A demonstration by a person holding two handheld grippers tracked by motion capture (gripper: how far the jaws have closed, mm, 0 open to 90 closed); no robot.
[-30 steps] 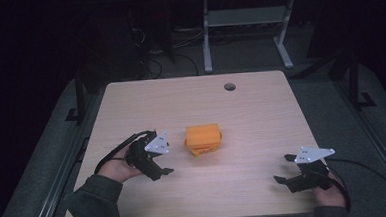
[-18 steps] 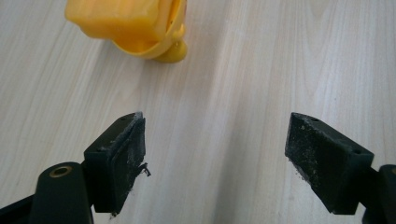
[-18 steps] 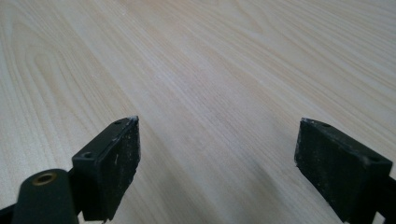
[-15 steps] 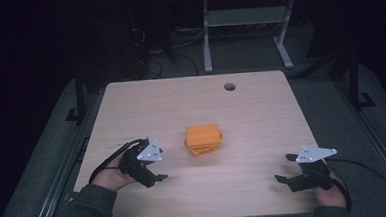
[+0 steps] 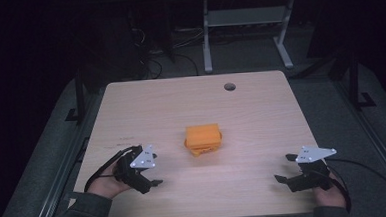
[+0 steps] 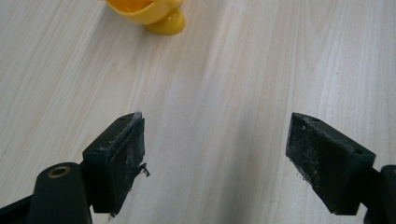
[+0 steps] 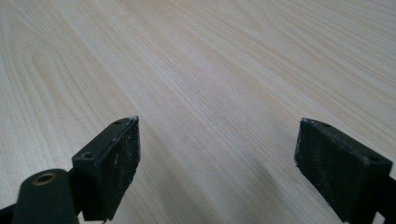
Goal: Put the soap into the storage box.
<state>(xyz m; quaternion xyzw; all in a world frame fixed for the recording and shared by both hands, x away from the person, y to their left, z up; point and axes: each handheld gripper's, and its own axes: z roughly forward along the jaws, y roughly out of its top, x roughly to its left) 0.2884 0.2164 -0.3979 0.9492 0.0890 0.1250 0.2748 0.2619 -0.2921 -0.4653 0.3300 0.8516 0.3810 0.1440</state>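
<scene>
On the table: a pale wood top carried a stack of orange dishes near its middle, with a round hole near the far edge.

Orange dishes: they sat in the middle of the table, nested one on another, well apart from both grippers; the left gripper view caught a rounded yellow-orange rim and foot of them at its top edge.

Left gripper: it was held by a hand near the front left corner, low over the wood, pointing toward the right, nearer the dishes than the other gripper.

Left fingers: they were spread wide with only bare wood between them, gripping nothing.

Right gripper: it was held by a hand near the front right corner, pointing left across the table.

Right fingers: they were released, set far apart over bare wood grain, touching nothing.

Cables: a dark cable looped from the left gripper, another trailed off the table's right side.

Beyond the table: a grey metal frame stood on a dark floor.
</scene>
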